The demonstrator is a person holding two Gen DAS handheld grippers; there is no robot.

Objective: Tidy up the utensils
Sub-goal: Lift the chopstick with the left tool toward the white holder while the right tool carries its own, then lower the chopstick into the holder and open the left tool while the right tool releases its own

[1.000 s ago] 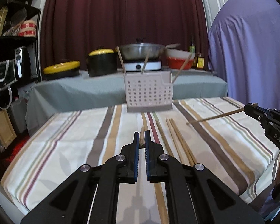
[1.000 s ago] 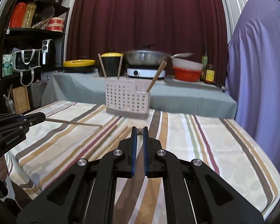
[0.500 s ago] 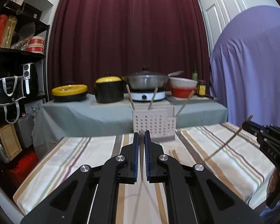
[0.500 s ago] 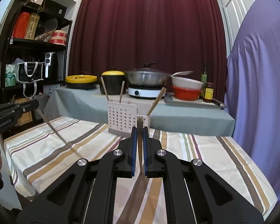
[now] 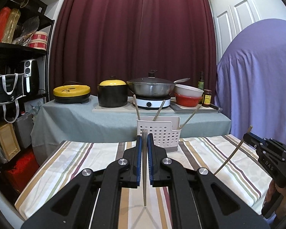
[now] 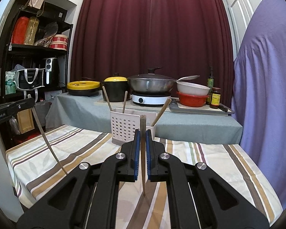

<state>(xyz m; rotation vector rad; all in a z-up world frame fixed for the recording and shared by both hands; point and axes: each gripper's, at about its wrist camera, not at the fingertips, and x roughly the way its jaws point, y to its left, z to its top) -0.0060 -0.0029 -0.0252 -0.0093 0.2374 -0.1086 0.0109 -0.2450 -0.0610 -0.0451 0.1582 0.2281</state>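
My left gripper (image 5: 144,147) is shut on a wooden chopstick (image 5: 144,171) held upright, tip down above the striped tablecloth. My right gripper (image 6: 142,143) is shut on another chopstick (image 6: 142,162), also upright. A white perforated utensil holder (image 5: 159,135) stands at the table's far edge with three chopsticks in it; it also shows in the right wrist view (image 6: 125,131). Each gripper appears in the other's view, the right one (image 5: 247,136) at the right and the left one (image 6: 31,103) at the left, each with its chopstick hanging down.
The striped table (image 5: 85,162) lies below both grippers. Behind it a grey-covered counter (image 5: 76,118) carries a yellow-lidded pot, a wok on a burner, bowls and bottles. A black shelf (image 6: 28,57) stands at left, a purple-covered object (image 5: 257,85) at right.
Both grippers have lifted off the table and tilted up, turning their chopsticks from lying flat to nearly upright. The holder now looks farther away and lower in both views.
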